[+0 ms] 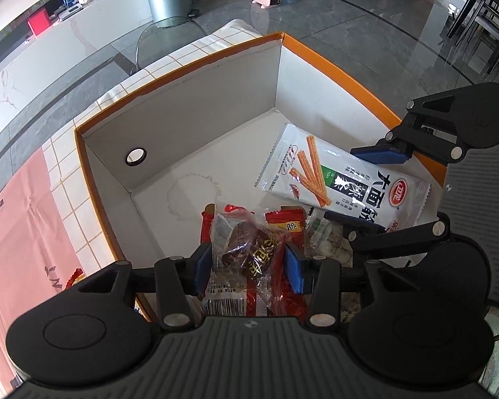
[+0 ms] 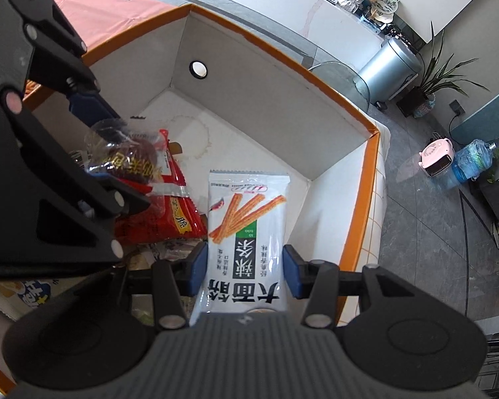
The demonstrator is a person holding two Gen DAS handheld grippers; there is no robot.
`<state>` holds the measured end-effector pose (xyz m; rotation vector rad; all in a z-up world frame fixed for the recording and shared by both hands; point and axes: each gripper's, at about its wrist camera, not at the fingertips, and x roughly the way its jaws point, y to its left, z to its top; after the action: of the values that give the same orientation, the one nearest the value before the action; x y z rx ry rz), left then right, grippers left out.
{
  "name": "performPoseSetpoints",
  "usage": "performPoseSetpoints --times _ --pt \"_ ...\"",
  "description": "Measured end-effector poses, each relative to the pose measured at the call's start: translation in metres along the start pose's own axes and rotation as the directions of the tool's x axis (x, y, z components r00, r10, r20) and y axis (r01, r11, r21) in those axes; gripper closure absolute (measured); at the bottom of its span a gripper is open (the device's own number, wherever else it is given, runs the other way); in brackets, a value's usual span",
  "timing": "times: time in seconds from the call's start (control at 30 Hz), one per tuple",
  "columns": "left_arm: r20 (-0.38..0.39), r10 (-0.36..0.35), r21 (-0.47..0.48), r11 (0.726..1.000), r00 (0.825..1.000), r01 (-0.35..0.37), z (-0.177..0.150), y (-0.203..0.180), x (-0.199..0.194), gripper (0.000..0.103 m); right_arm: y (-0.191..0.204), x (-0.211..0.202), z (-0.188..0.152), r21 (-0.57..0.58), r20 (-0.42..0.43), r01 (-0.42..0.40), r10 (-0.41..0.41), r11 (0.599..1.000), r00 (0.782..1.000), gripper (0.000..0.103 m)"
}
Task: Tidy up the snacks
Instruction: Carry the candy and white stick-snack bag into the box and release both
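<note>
White foil snack packet with orange stick picture (image 2: pixel 246 232) between right claw pads: large black "大面筋". Other packets' print unreadable.

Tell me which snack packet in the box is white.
The white packet with orange sticks printed on it, between the right gripper's fingers. The clear-wrapped snack and the red packet are not white.

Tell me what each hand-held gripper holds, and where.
Left hand-held gripper: clear-wrapped dark snack, pinched across its middle. Right hand-held gripper: white snack packet, gripped near its lower end.
</note>
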<state>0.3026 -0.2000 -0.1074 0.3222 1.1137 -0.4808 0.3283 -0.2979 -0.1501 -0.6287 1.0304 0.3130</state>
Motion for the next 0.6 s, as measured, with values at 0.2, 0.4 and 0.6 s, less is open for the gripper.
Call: performPoseSetpoints --times 0.2,0.4,0.6 --pt "0.003 0.004 0.000 1.000 1.000 -0.004 -0.001 0.001 -0.001 0.045 -0.001 -0.004 0.000 -0.007 0.011 -0.007 0.007 1.000 1.000 0.057" --pt "0.017 0.000 -0.003 1.000 1.000 0.000 -0.001 0.002 -0.009 0.035 -0.005 -0.009 0.002 -0.004 0.009 -0.020 0.020 1.000 1.000 0.054" --pt "0.033 0.004 -0.010 1.000 0.999 -0.003 -0.002 0.001 -0.019 0.031 -0.004 -0.020 0.004 -0.017 0.024 -0.011 0.011 1.000 1.000 0.048"
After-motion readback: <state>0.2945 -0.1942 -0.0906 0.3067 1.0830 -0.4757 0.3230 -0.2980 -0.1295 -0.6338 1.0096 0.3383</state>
